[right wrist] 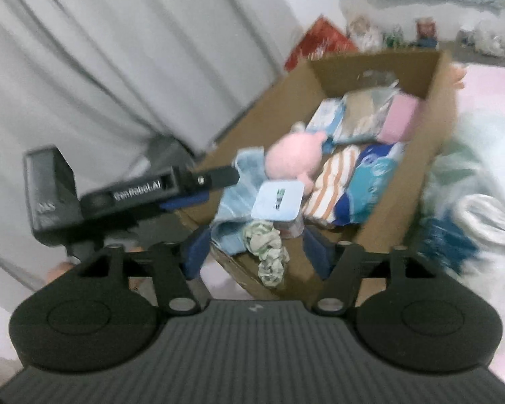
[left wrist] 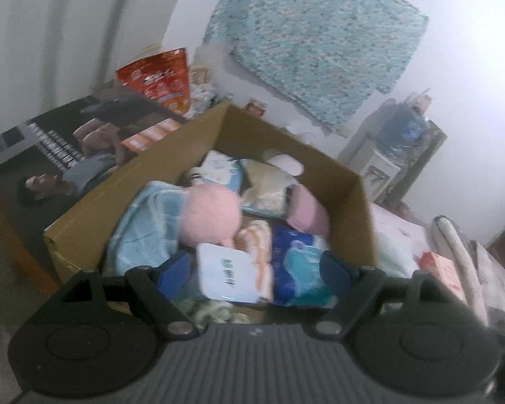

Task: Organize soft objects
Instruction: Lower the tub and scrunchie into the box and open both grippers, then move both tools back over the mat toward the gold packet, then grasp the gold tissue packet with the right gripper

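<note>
An open cardboard box holds several soft things: a pink plush, a light blue towel, an orange-striped cloth, blue tissue packs, a white wipes pack and a green-white scrunchie. My left gripper is open and empty over the box's near end. My right gripper is open, with the scrunchie between its fingers, untouched by them. The left gripper's body shows at the left in the right wrist view.
A red snack bag and small clutter stand behind the box. A teal knitted blanket hangs on the wall. A printed poster lies left of the box. Grey curtains hang at left. Bags and bedding lie right of the box.
</note>
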Demonstrator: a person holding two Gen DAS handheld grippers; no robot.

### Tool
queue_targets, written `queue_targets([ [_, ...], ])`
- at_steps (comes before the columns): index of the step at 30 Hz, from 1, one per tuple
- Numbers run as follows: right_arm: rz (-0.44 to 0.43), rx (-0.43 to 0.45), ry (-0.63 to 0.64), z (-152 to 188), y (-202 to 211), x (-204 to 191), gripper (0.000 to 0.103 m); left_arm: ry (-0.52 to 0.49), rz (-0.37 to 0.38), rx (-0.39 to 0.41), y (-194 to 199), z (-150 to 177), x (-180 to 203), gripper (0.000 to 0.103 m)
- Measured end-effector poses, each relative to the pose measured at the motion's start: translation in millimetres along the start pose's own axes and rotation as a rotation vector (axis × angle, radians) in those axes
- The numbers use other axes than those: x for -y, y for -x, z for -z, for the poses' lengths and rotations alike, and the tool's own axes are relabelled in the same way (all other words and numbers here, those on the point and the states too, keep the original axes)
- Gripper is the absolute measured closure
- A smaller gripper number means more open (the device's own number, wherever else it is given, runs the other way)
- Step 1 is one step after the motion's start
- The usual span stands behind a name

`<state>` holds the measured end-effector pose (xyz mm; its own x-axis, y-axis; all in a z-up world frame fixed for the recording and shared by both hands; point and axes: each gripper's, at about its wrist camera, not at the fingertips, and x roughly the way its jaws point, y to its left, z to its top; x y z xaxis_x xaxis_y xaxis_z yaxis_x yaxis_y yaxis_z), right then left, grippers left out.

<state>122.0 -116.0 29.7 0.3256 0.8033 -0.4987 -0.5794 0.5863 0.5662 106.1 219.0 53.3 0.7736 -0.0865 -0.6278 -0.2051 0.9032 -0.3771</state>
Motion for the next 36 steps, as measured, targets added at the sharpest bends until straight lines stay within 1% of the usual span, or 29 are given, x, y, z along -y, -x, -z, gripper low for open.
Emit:
queue_targets([
  [3,0.018,0.101,-0.048,16.0,42.7,15.8,0.022,-0.054,0.041,0.02,12.6,7.1,22.3,0.014],
  [7,0.087,0.213,-0.144,46.3,94.1,45.3,0.021,-0.139,0.122,0.022,26.1,20.8,58.3,0.009],
  [9,0.139,0.263,-0.194,64.0,118.6,64.4,0.021,-0.192,0.156,0.014,28.9,28.9,78.3,0.007],
  [12,0.226,0.318,-0.26,81.9,148.4,94.2,0.021,-0.273,0.194,-0.007,28.7,44.6,109.4,0.006],
  [14,0.293,0.35,-0.276,87.8,162.5,111.9,0.021,-0.31,0.22,-0.024,26.9,55.8,127.5,0.006],
  [16,0.372,0.369,-0.281,86.1,172.7,133.0,0.021,-0.339,0.245,-0.047,23.2,68.5,145.1,0.006],
  [19,0.461,0.36,-0.26,73.1,170.5,166.6,0.021,-0.381,0.251,-0.074,18.5,87.7,164.4,0.006],
  [22,0.558,0.306,-0.245,50.9,148.3,210.7,0.024,-0.413,0.235,-0.127,13.2,103.9,179.7,0.006],
  [24,0.596,0.259,-0.256,36.4,130.6,238.6,0.033,-0.44,0.224,-0.156,13.1,112.6,187.4,0.006],
  [26,0.619,0.217,-0.244,20.0,99.8,260.9,0.036,-0.469,0.211,-0.18,16.2,122.8,193.0,0.006],
  [28,0.668,0.163,-0.222,12.2,78.3,277.5,0.041,-0.494,0.191,-0.212,16.6,132.6,197.2,0.006],
  [29,0.68,0.14,-0.227,10.6,70.5,284.2,0.049,-0.499,0.178,-0.225,16.6,137.1,198.5,0.006],
  [30,0.689,0.123,-0.23,10.5,63.5,291.6,0.054,-0.504,0.166,-0.241,17.1,141.6,199.8,0.006],
  [31,0.691,0.106,-0.229,10.9,59.5,295.6,0.057,-0.508,0.161,-0.252,17.8,144.7,200.6,0.006],
  [34,0.657,0.123,-0.247,18.0,67.4,298.0,0.059,-0.533,0.159,-0.271,18.3,152.3,205.1,0.006],
  [36,0.627,0.132,-0.278,28.5,77.0,299.8,0.063,-0.548,0.16,-0.274,16.9,158.1,209.0,0.006],
])
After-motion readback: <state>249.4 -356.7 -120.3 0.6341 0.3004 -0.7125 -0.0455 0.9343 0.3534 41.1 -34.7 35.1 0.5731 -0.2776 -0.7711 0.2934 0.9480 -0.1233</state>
